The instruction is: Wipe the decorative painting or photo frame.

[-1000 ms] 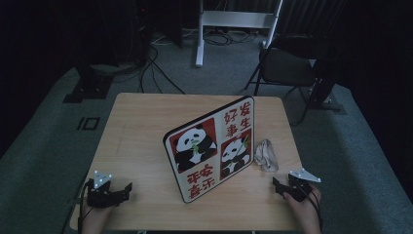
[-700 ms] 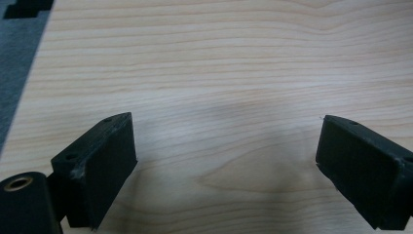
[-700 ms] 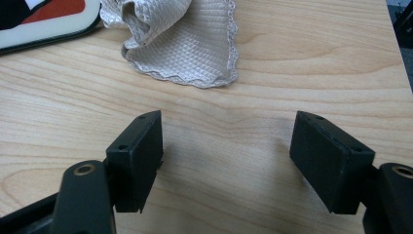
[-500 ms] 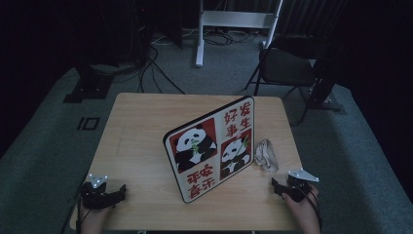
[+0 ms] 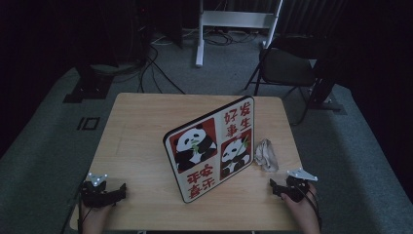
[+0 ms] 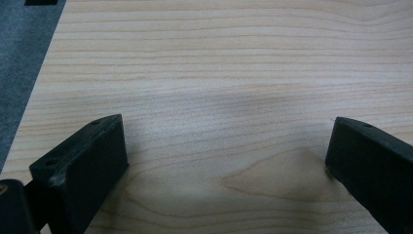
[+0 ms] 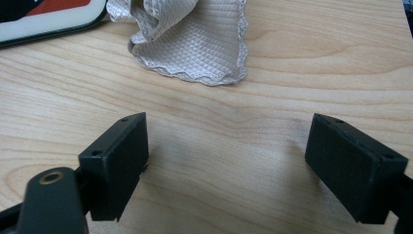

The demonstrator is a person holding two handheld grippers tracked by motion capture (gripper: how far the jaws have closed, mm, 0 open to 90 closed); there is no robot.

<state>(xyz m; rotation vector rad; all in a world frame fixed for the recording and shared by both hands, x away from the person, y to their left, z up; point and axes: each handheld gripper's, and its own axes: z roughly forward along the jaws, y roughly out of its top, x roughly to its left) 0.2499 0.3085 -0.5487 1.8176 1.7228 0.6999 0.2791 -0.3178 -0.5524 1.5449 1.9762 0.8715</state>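
Now, with your right gripper [image 7: 229, 165] and its jaws just opened wide and empty, push straight toward twelve o'clock — the crumpled cloth [image 7: 195, 39] lies near on the tabletop [image 7: 292, 78] — and pinch its near hem.

Black left gripper [image 5: 119, 191]; black right gripper [image 5: 273, 186]; grey three-cornered top plates.
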